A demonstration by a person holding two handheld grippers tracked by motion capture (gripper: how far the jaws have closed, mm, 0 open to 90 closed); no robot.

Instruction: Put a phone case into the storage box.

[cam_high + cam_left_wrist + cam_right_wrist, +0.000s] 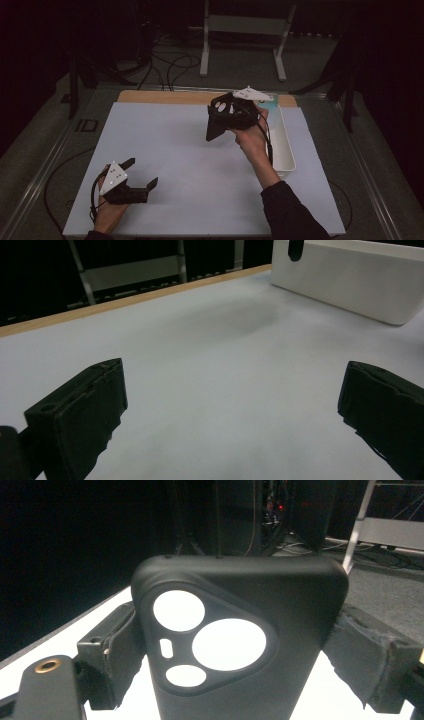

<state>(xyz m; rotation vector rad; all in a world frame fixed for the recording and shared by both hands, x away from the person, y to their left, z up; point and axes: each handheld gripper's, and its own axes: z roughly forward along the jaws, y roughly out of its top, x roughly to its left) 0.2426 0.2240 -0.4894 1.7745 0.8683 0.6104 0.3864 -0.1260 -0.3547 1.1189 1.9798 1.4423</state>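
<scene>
Phone case: black, matte, rounded corners, three round and one slot cutouts.
Right gripper: clamped on case, raised above table.
Left gripper: jaws wide, holding nothing.

A white sheet covers most of the table, with a strip of bare wood along its far edge. The left gripper rests low near the sheet's near left corner, held in a hand, its jaws standing wide apart with nothing between them. The right gripper is raised above the far right part of the sheet, clamped on a black phone case that hangs tilted from it. Just beside that hand, a long white tray lies along the sheet's right edge. Beyond the table, cables trail over the floor by a white metal frame.
</scene>
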